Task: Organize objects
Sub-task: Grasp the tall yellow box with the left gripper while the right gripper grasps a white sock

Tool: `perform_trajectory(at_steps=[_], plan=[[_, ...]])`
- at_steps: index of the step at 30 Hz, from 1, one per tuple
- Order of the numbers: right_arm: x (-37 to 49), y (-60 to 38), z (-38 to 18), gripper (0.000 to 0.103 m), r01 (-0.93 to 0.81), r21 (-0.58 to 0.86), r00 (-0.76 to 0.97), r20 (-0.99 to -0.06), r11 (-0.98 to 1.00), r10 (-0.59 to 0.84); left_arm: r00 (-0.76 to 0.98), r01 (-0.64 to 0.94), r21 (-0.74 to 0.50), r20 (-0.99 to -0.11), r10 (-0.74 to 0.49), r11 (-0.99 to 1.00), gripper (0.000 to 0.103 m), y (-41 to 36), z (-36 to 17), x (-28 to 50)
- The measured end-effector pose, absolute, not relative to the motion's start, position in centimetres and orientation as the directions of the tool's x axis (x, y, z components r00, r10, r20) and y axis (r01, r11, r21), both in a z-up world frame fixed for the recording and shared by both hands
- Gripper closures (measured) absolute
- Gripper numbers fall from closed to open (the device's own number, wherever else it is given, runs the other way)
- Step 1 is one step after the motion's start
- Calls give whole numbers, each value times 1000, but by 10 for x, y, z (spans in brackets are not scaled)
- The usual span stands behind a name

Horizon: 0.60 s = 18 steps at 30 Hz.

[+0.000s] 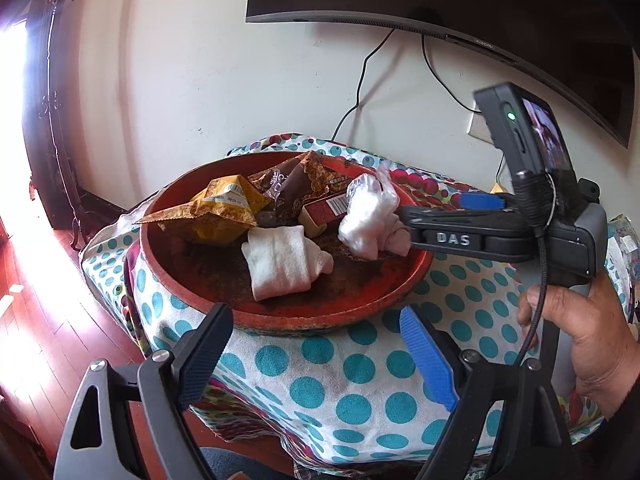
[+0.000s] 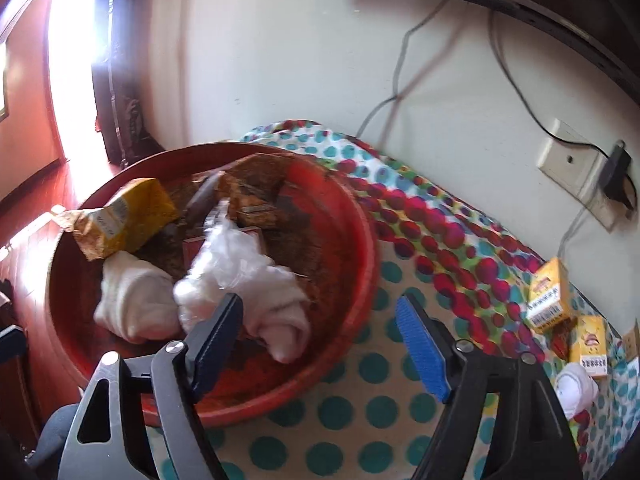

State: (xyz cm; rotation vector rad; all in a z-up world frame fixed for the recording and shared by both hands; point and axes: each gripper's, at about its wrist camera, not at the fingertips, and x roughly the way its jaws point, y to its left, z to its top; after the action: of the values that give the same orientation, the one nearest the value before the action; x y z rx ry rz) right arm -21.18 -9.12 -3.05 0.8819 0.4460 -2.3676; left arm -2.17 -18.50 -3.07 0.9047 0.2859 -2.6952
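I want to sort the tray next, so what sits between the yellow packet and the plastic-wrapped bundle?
In the left wrist view, a rolled white towel and a red box lie between the yellow packet and the bundle.

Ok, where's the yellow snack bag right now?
The yellow snack bag lies inside the red tray, on its left side in both views, next to the brown wrapper and behind a rolled white sock.

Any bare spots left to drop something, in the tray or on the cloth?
In the red tray, only the near strip between the rolled white sock and the front rim is bare. Its back is crowded with snack bags. The dotted cloth in front of the tray is free. The far right, by the yellow boxes, is cluttered.
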Motion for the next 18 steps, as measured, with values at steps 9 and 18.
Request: perform_trajectory(at_steps=[9,18], plan=[[-263,83,-43,16,310,42,-683,-685,-950,-254,-793,251,-77,-588,-160,-965,15,-159,-30,-25],[-285,195,-56,12,65,130,-705,-696,-989,-138,-775,112,-49,-629,-56,-993,15,-96,-36,-67]])
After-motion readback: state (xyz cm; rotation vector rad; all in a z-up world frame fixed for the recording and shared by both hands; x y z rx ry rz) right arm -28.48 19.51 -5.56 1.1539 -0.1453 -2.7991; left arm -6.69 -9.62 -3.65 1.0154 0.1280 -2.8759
